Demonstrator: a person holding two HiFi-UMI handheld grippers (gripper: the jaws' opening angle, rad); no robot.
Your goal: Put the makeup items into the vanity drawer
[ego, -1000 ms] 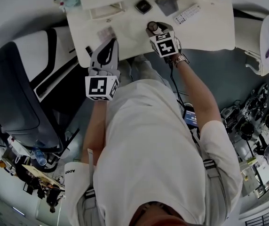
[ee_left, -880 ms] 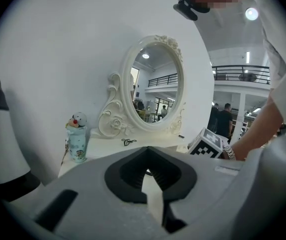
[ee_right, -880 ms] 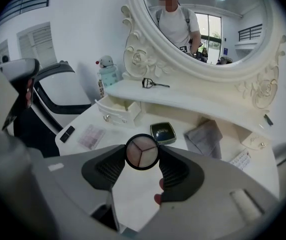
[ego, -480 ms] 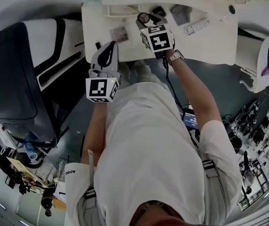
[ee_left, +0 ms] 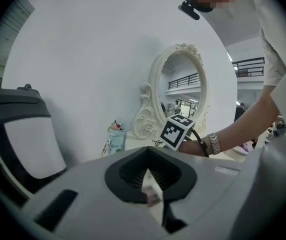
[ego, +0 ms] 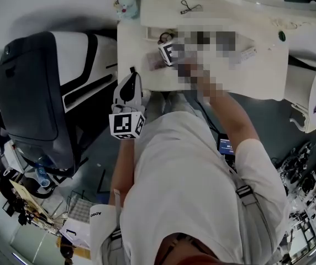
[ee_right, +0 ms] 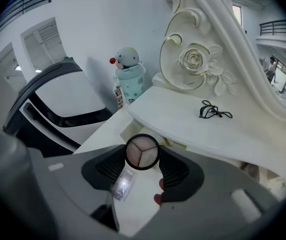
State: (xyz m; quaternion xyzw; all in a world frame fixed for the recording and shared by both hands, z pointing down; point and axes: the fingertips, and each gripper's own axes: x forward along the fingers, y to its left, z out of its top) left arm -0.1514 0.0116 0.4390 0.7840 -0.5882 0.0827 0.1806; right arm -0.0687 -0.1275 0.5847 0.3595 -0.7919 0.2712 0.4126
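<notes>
A round black compact (ee_right: 142,152) with three powder shades sits between the jaws of my right gripper (ee_right: 143,159), which is shut on it. In the head view this gripper (ego: 167,43) holds the compact (ego: 164,37) over the white vanity top (ego: 257,76), right by a small open drawer (ego: 152,32) under the raised shelf. A clear little palette (ee_right: 122,184) lies on the top beneath it. My left gripper (ego: 131,76) hovers at the vanity's front left edge, shut and empty (ee_left: 149,169).
A snowman-topped bottle (ee_right: 129,76) stands at the vanity's left corner. A black cord (ee_right: 214,111) lies on the shelf below the ornate mirror frame (ee_right: 203,59). A black-and-white chair (ego: 36,93) stands left of the vanity. A mosaic patch covers part of the top.
My right gripper has carried the compact leftward and farther back, from the middle of the vanity top to the small drawer. The left gripper has stayed at the front edge.
</notes>
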